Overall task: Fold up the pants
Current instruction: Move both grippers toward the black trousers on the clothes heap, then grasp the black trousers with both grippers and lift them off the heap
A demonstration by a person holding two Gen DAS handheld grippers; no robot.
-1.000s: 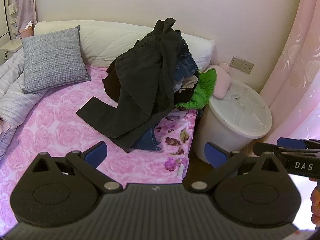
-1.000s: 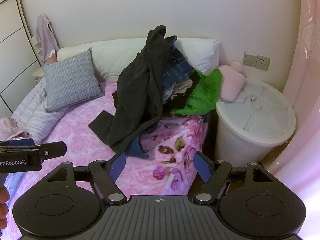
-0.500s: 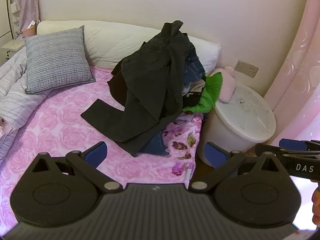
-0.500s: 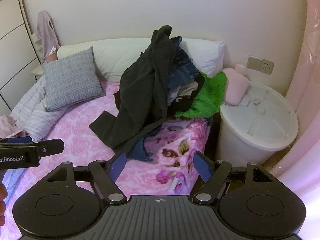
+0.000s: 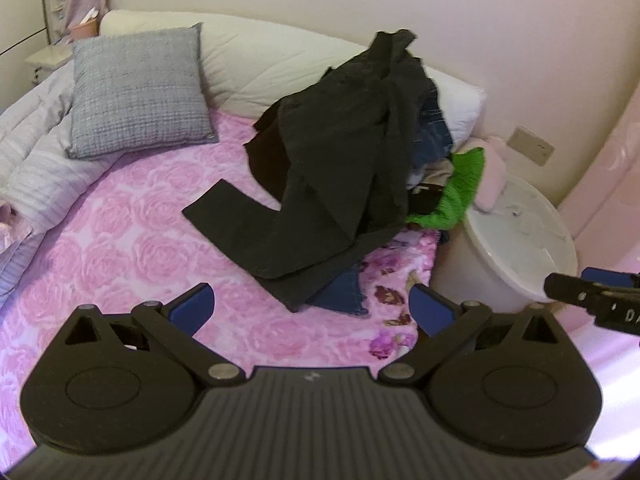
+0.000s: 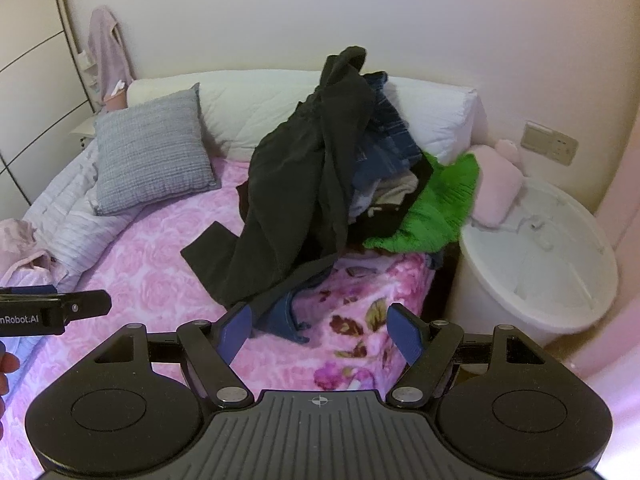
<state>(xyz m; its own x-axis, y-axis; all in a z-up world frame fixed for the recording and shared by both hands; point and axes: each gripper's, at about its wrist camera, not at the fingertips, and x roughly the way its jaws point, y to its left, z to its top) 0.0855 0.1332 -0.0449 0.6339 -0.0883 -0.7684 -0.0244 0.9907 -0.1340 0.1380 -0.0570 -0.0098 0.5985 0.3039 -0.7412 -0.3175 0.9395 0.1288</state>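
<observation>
On the pink floral bed (image 5: 120, 248), dark pants (image 5: 328, 184) drape over a clothes heap (image 6: 384, 184). Both the left gripper (image 5: 312, 306) and right gripper (image 6: 320, 330) hover short of them, fingers released and empty.

Both grippers: black ribbed body w/ round discs, silver pivot screws, blue pads (image 5: 191, 309), white lettering.
</observation>
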